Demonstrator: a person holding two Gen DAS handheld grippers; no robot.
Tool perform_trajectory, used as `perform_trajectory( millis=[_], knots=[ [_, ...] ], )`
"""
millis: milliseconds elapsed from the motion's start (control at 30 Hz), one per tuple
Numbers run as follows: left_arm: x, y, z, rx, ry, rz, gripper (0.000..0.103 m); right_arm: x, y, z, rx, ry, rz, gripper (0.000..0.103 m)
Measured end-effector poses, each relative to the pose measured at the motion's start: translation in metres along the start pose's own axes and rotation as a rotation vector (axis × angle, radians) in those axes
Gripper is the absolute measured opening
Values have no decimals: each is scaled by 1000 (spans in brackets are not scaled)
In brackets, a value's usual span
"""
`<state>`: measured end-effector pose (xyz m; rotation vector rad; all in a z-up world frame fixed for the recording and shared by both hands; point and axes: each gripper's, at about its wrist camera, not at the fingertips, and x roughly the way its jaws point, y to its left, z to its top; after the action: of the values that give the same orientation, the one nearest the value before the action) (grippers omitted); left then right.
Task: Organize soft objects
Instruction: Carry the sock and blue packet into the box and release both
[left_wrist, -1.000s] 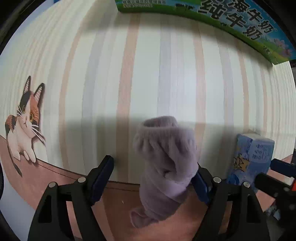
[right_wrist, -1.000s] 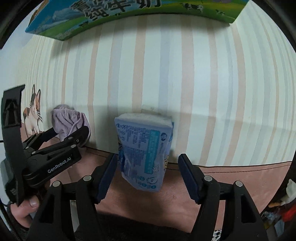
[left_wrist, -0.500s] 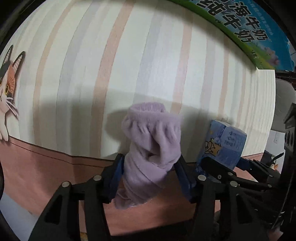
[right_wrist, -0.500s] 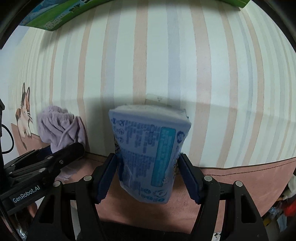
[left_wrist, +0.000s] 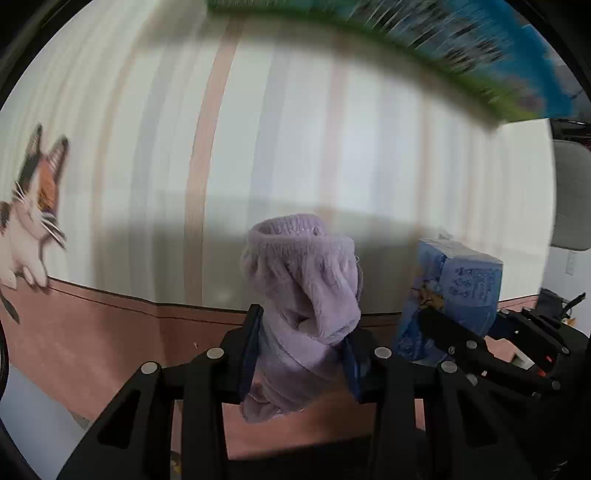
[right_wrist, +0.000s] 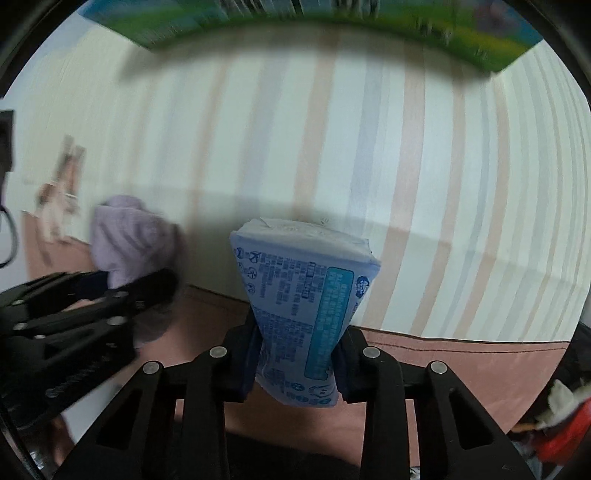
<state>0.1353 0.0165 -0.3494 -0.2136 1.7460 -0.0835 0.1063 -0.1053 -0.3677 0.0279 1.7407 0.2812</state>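
Left wrist view: your left tool (left_wrist: 301, 354) is clamping the lilac sock (left_wrist: 303, 295) mid-bundle above the surface; soft, light, it's sagging. Your right tool (right_wrist: 297, 363) is pinching the squashy tissue pack (right_wrist: 303, 306) low.

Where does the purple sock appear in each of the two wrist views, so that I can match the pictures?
Left wrist view: the purple sock stands at centre, low in the picture, clamped between the left gripper fingers.
Right wrist view: the purple sock is at the left, blurred, above the dark frame of the left gripper.
Shared landmark: the blue tissue pack, at centre in the right view and at the right in the left view.
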Motion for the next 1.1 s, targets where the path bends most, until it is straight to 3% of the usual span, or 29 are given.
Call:
perform_trajectory(
  millis=[200, 333, 433, 533, 700, 833, 967, 1067, 1100],
  knots=[
    [-100, -31, 38, 84, -164, -33, 36, -116, 0, 31, -15, -187, 150, 35],
    [-157, -42, 97, 151, -260, 57, 36, -168, -6, 75, 3, -289, 214, 35],
    [-178, -40, 150, 178, -272, 130, 36, -175, -16, 124, 72, -311, 269, 35],
    [-180, -35, 199, 198, -221, 179, 36, -161, -23, 167, 134, -286, 334, 35],
    [-150, -33, 256, 209, -67, 229, 36, -128, -16, 216, 193, -236, 354, 35],
    [-117, -26, 280, 197, 47, 216, 36, -106, -11, 230, 205, -207, 331, 35],
    [-92, -21, 290, 184, 108, 234, 39, -89, -10, 239, 224, -184, 334, 36],
    [-78, -15, 293, 166, 152, 241, 51, -77, -9, 248, 217, -155, 309, 56],
    [-73, -13, 293, 158, 169, 237, 54, -74, -8, 250, 210, -148, 293, 72]
  ],
)
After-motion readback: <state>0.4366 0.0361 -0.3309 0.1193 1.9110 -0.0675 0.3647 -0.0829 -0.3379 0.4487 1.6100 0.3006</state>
